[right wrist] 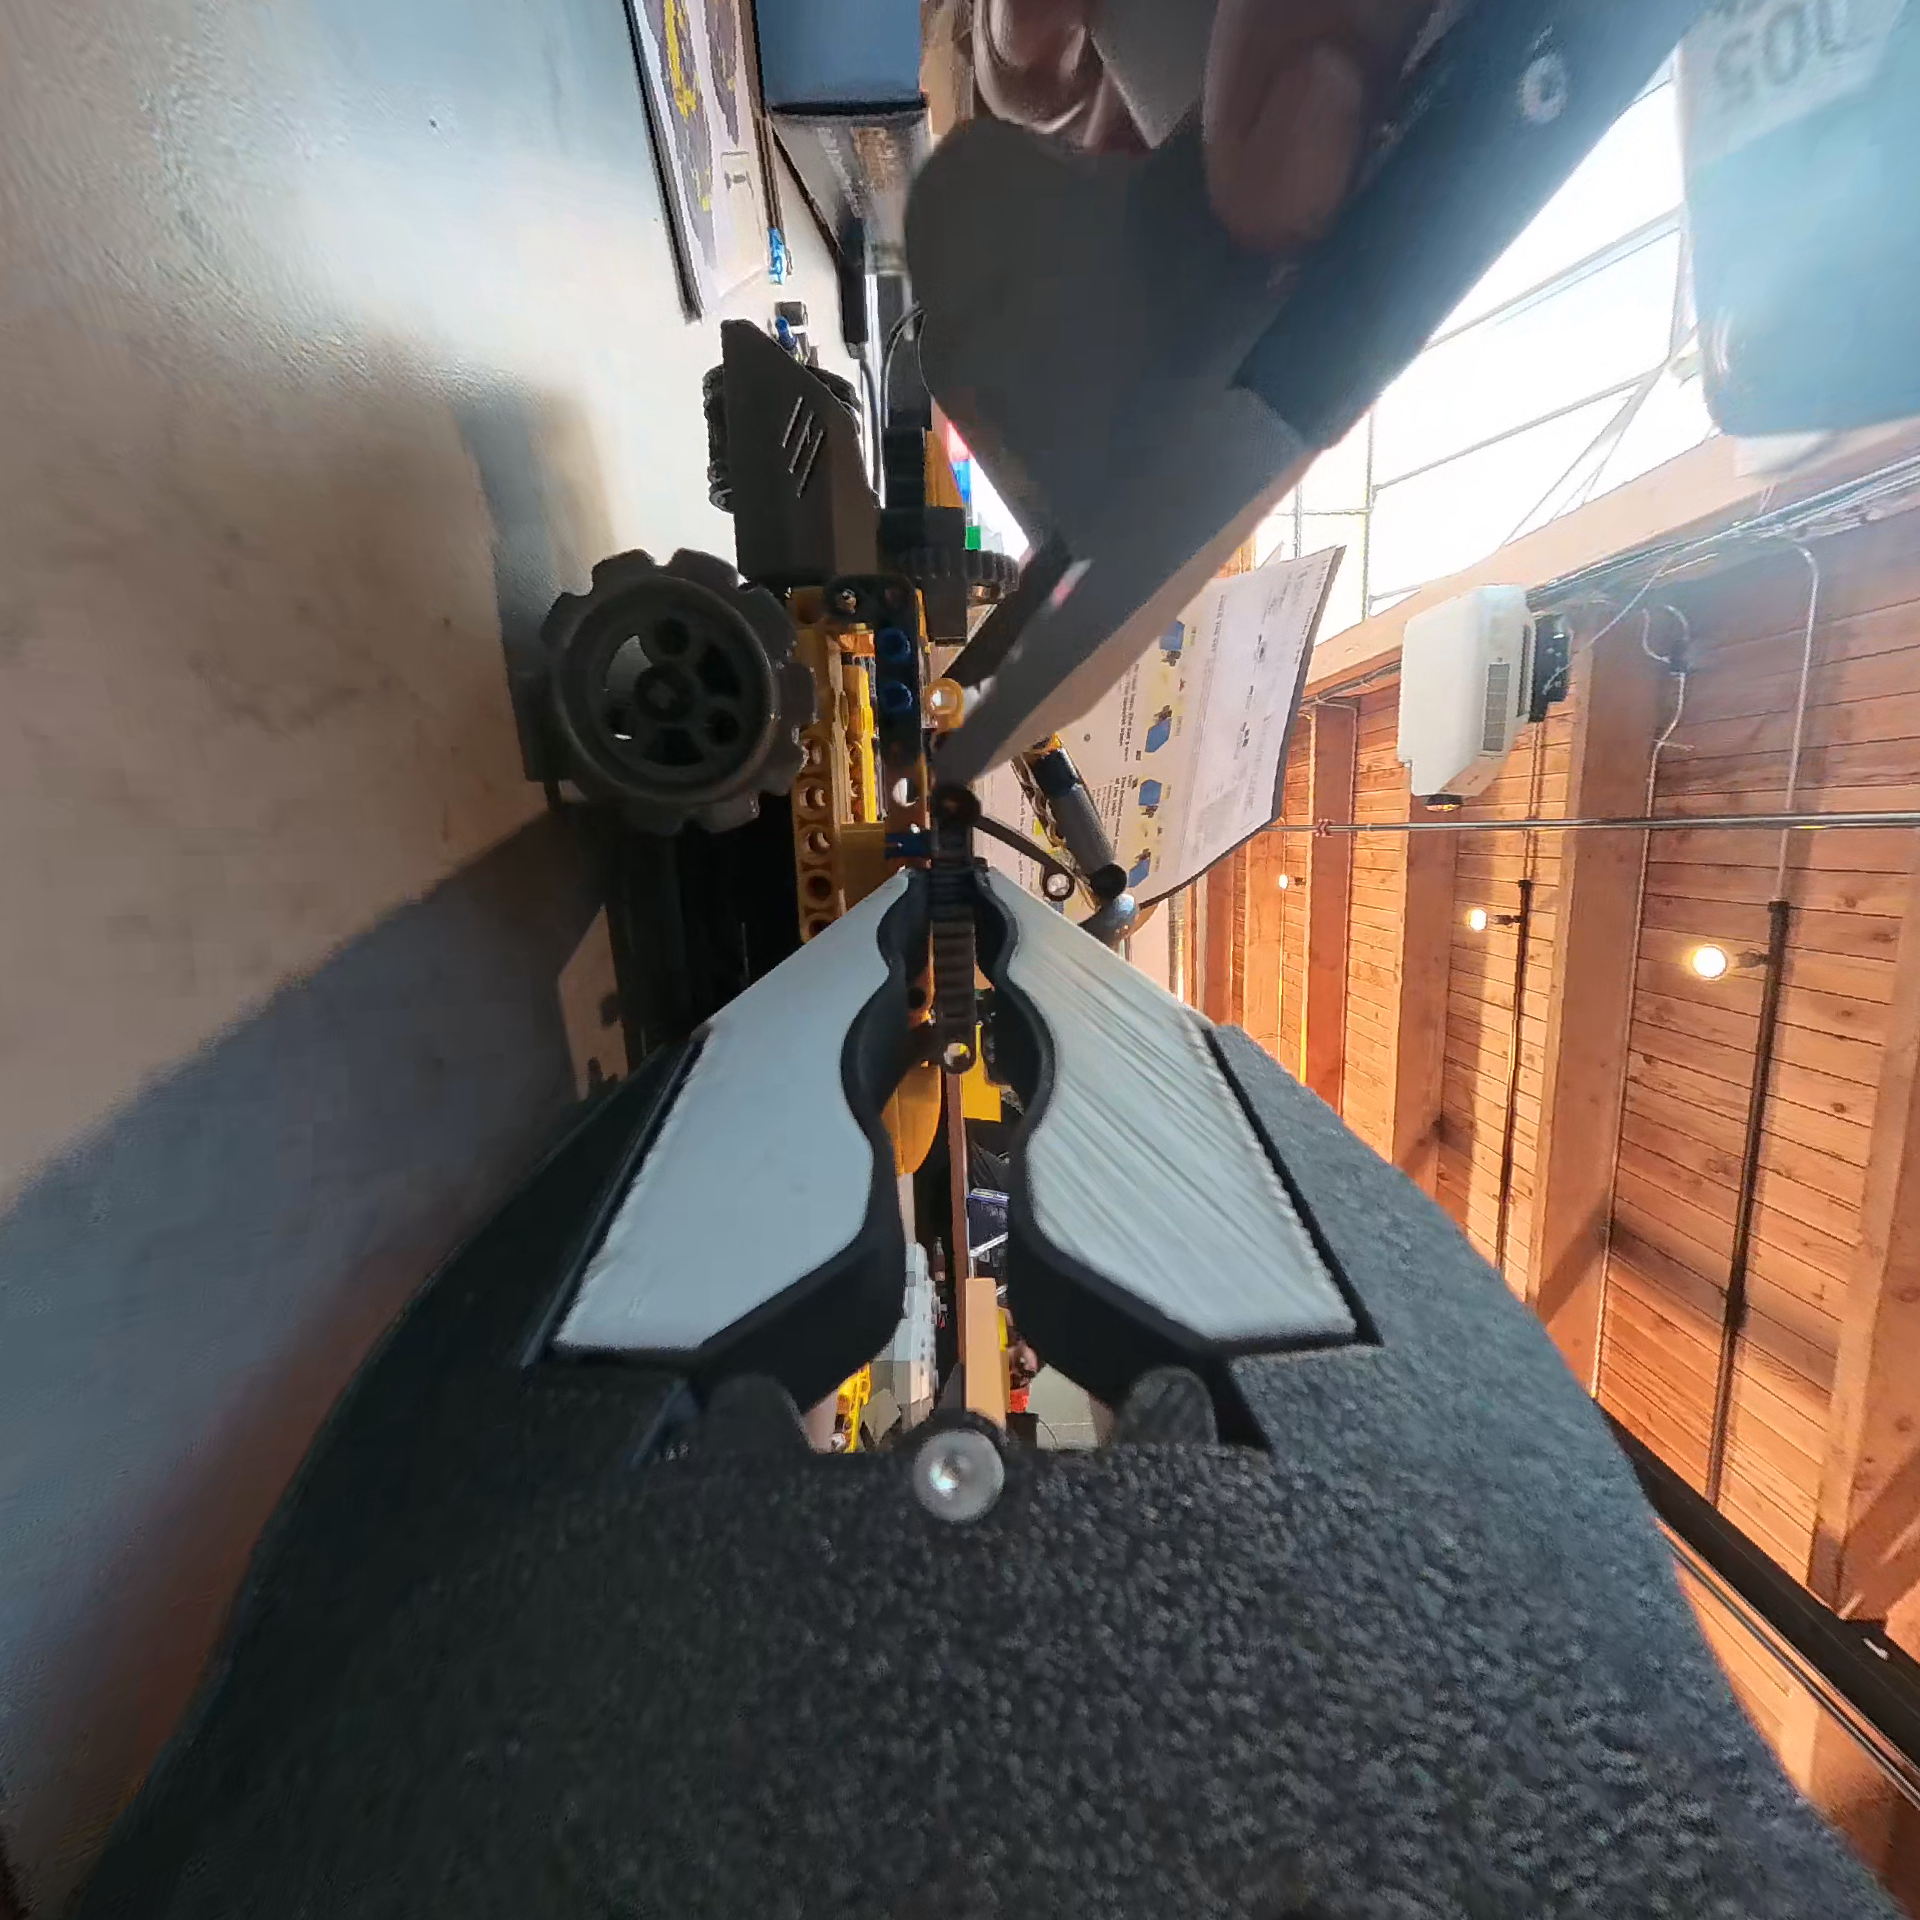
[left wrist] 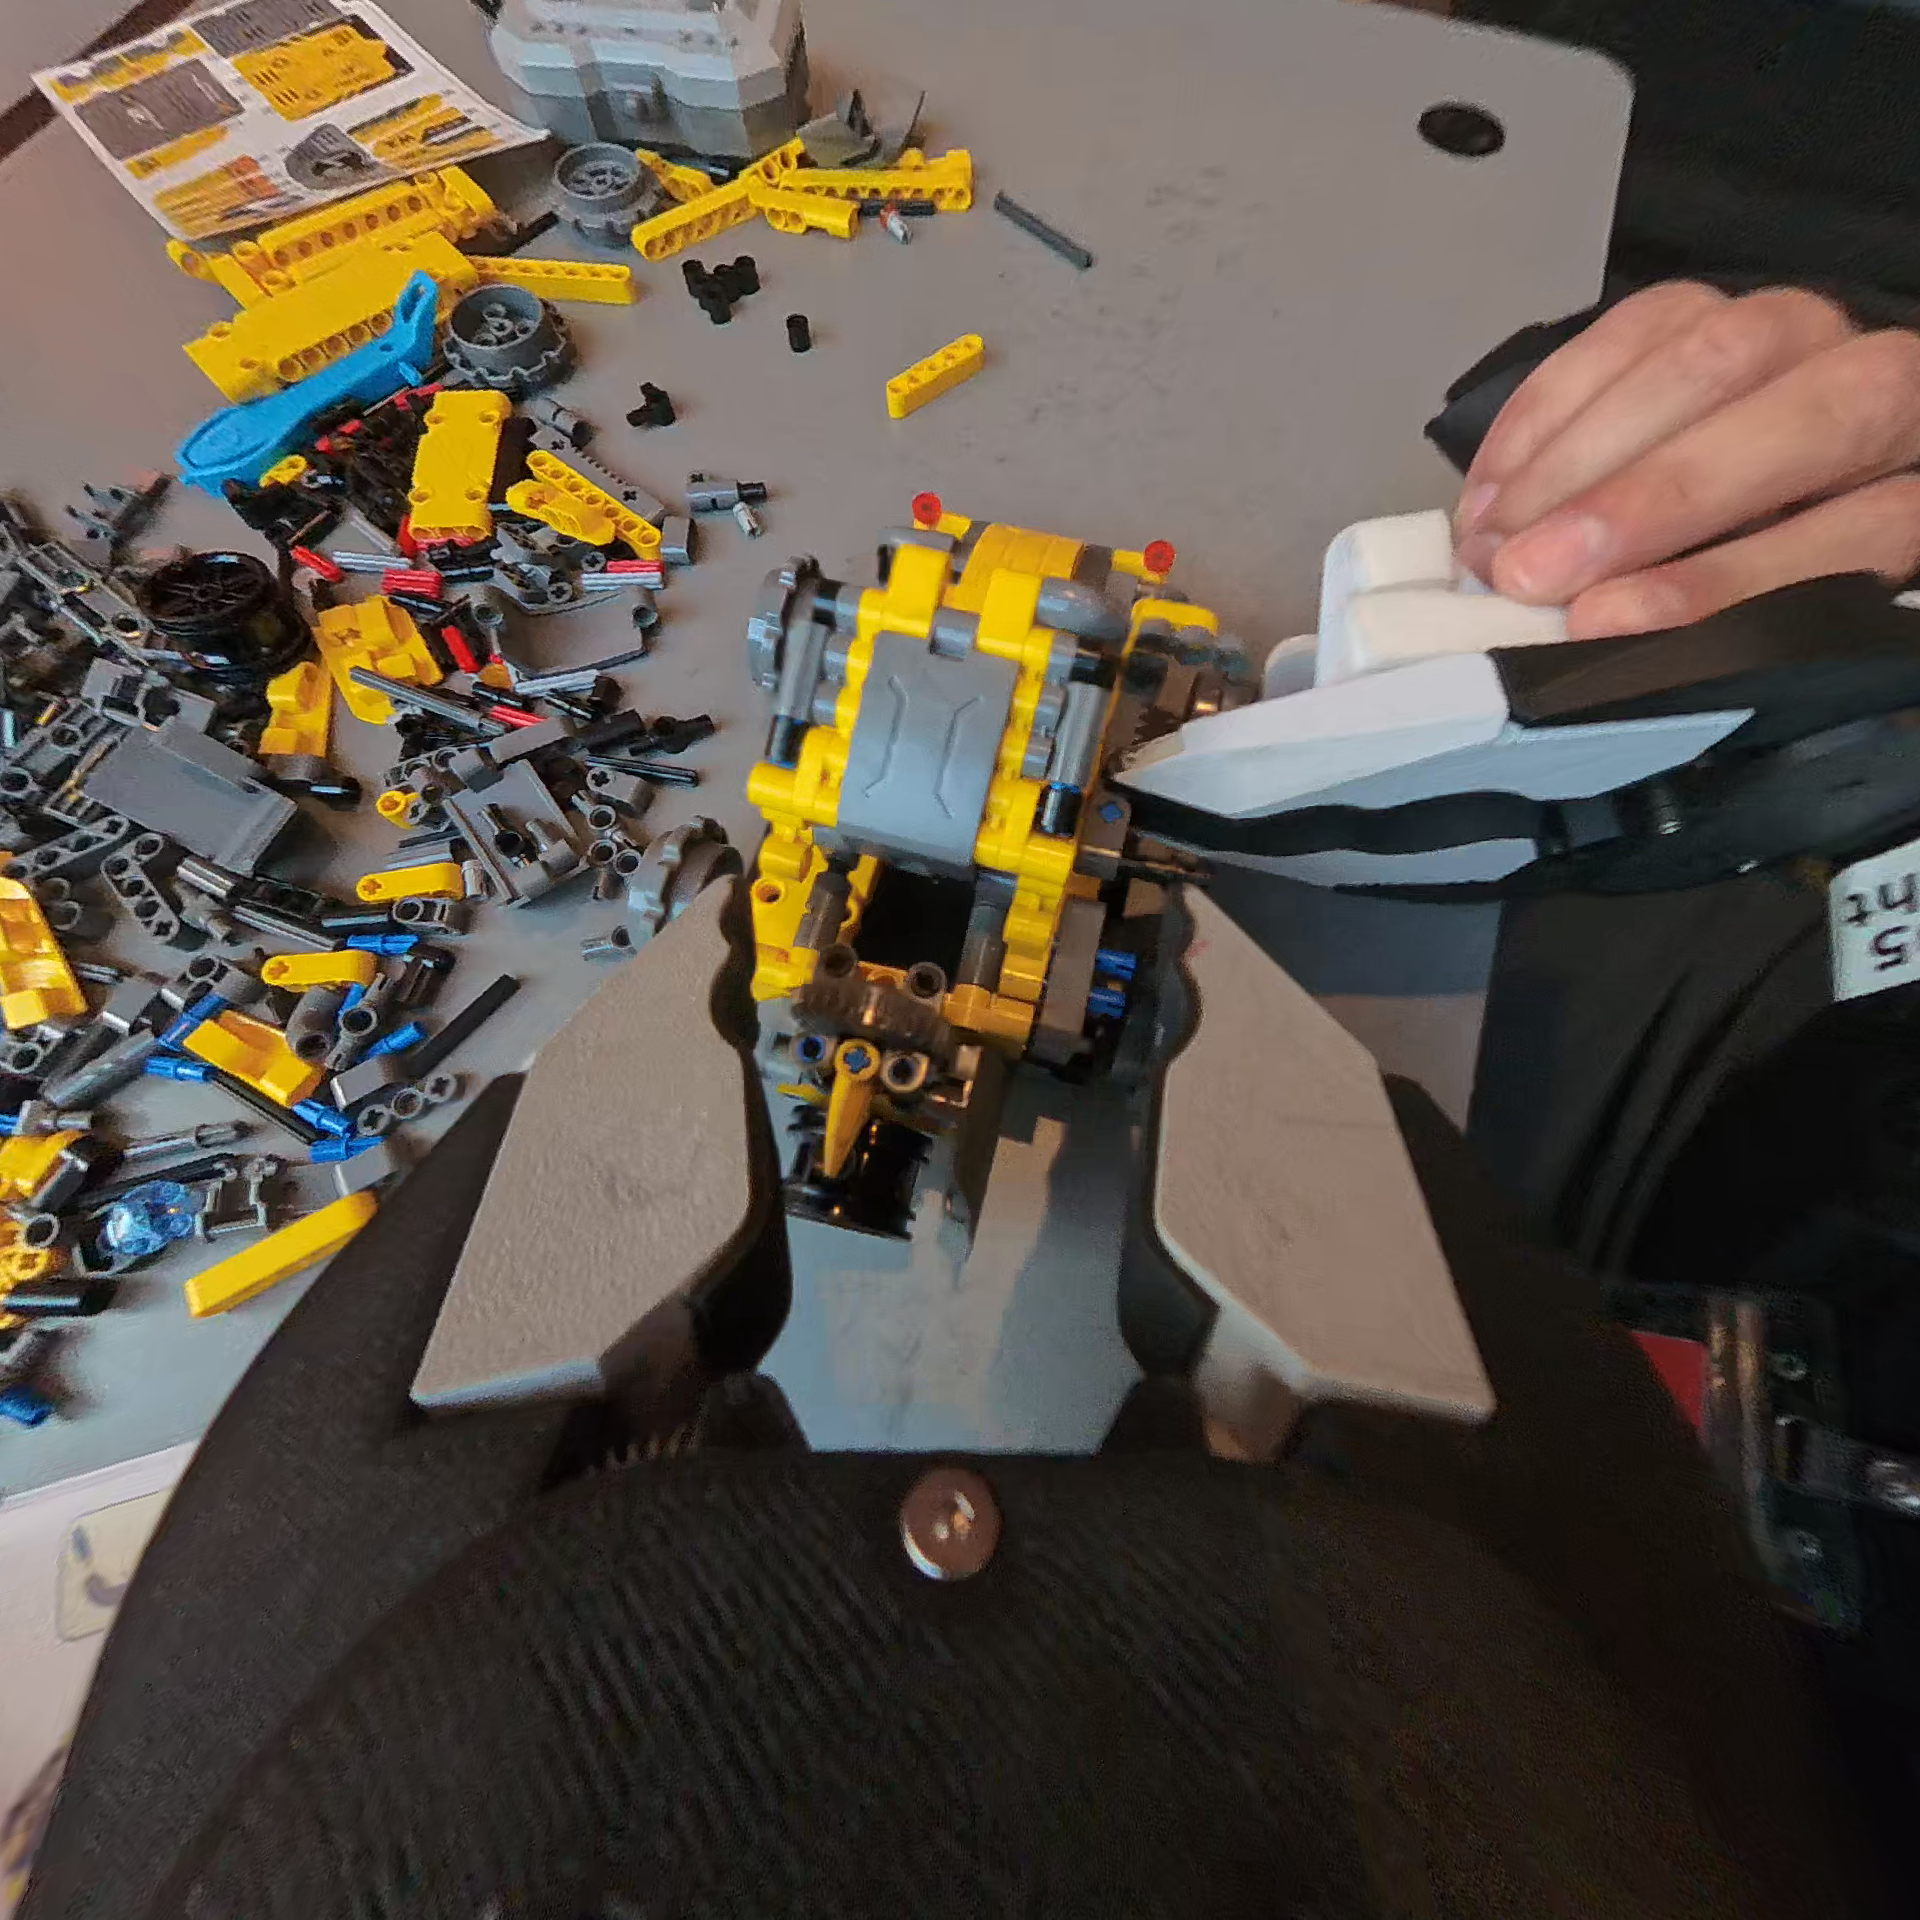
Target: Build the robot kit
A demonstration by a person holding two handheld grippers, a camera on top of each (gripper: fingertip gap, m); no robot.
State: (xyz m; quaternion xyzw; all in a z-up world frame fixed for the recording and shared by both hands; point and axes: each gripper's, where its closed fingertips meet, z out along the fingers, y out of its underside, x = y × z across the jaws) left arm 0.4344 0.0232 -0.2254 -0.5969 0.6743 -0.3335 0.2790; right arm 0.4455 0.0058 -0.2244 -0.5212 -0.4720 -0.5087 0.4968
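Note:
A yellow and grey brick-built vehicle model [left wrist: 925,727] stands on the grey table [left wrist: 1247,312]. My left gripper [left wrist: 951,920] is shut on the model's near end, one grey finger on each side. My right gripper [left wrist: 1127,805], with white fingers, comes in from the right and its tips touch the model's right side; a hand [left wrist: 1714,447] holds it. In the right wrist view, which is rolled sideways, my right gripper [right wrist: 948,883] is shut on a thin black toothed strip [right wrist: 951,956] that meets the model [right wrist: 842,748] beside its grey wheel [right wrist: 675,696]. The left gripper's finger [right wrist: 1091,468] reaches in from above.
A wide pile of loose yellow, grey, black and blue pieces [left wrist: 312,727] covers the table's left side. A blue flat tool [left wrist: 312,395], a printed sheet [left wrist: 270,104] and a grey built block [left wrist: 655,62] lie at the back. A cable hole [left wrist: 1460,130] is at the back right. Only a small space, under 4 cm, lies between the two pairs of fingers.

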